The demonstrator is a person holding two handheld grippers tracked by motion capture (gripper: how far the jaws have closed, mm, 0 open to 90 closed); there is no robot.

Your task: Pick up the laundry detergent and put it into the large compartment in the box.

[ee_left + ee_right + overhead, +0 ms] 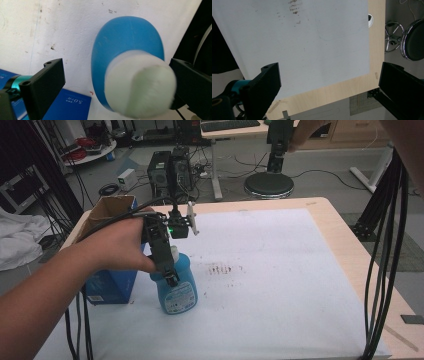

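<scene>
A blue bottle [178, 293] with a white cap stands upright on the white mat [280, 270] at the left. My left gripper [170, 274] comes down over its top. In the left gripper view the bottle [127, 35] and its blurred white cap [140, 87] sit between the open jaws of the left gripper [115, 66]. The left jaw stands well off the cap and the right jaw is close beside it. My right gripper [329, 67] hangs high above the mat's right part, open, with nothing between its jaws. It looks like the black body [277, 150] under a hand at the top.
A blue box [112, 285] and an open cardboard box [107, 210] stand just left of the bottle. Brown smears [219, 268] mark the mat's middle. Black cables [385, 245] hang at the right edge. A round stool [269, 185] stands beyond the table.
</scene>
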